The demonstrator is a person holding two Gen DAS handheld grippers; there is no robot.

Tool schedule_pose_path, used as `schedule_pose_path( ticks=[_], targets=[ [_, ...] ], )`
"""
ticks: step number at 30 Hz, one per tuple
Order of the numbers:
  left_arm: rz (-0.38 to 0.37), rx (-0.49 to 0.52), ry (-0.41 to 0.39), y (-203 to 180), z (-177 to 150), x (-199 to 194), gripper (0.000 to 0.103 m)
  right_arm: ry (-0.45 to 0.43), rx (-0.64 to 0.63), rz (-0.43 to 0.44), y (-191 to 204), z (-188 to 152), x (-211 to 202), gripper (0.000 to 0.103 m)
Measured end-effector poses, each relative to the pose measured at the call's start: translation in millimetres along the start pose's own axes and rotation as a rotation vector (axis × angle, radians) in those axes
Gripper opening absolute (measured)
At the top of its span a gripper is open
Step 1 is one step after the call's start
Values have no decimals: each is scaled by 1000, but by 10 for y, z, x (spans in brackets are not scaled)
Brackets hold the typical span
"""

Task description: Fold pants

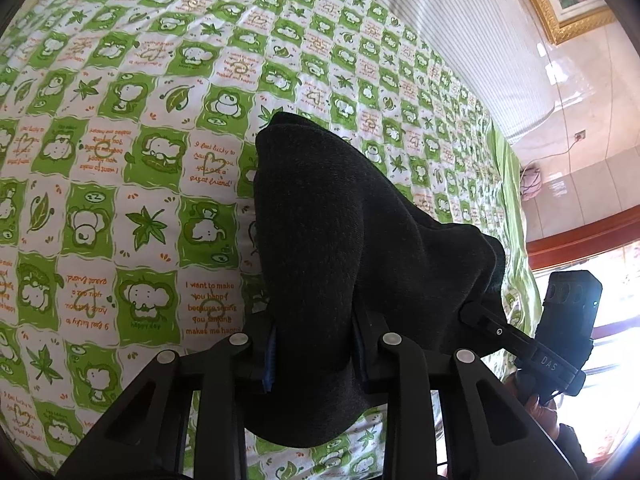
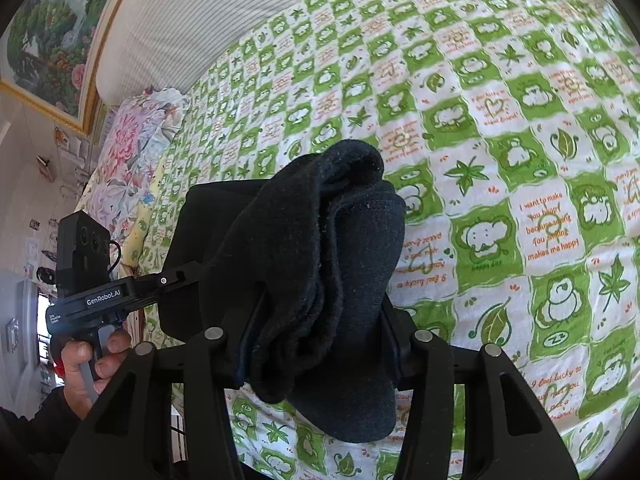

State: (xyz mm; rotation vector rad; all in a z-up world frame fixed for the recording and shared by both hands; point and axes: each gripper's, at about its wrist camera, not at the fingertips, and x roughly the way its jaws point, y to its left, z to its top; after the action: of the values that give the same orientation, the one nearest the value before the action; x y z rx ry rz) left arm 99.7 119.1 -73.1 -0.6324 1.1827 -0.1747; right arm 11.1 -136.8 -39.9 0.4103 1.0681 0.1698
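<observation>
The left gripper (image 1: 316,356) is clamped on a fold of the black pants (image 1: 340,216), which hang bunched above the bed sheet (image 1: 132,184). The right gripper (image 2: 320,344), marked "DAS" in the left view, grips the pants too. The left one reads "GenRobot.AI". The sheet's squares read "I want to make you happy".

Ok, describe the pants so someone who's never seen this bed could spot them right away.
Start from the bed covered by a green-and-white checked sheet printed with cartoon animals and leaves. Bunched above it, between the fingers of both grippers, are the pants, a thick, fuzzy black garment. They are the only plain dark fabric here; the floral pillow and striped bedding are pale and patterned.
</observation>
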Motion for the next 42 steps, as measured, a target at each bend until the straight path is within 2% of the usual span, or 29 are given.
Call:
schedule_pose_path(
  ticks=[9, 21, 31, 42],
  targets=[
    [12, -3, -45, -44, -47, -255, 27, -5, -19, 20, 97, 50, -50, 51],
    [37, -36, -140, 88, -27, -704, 27, -12, -124, 60, 534, 270, -47, 51],
    [68, -56, -214, 250, 149, -997, 27, -20, -199, 91, 887, 562, 84, 51],
    [89, -69, -257, 353, 370, -1056, 27, -16, -222, 117, 1087, 845, 256, 51]
  ],
)
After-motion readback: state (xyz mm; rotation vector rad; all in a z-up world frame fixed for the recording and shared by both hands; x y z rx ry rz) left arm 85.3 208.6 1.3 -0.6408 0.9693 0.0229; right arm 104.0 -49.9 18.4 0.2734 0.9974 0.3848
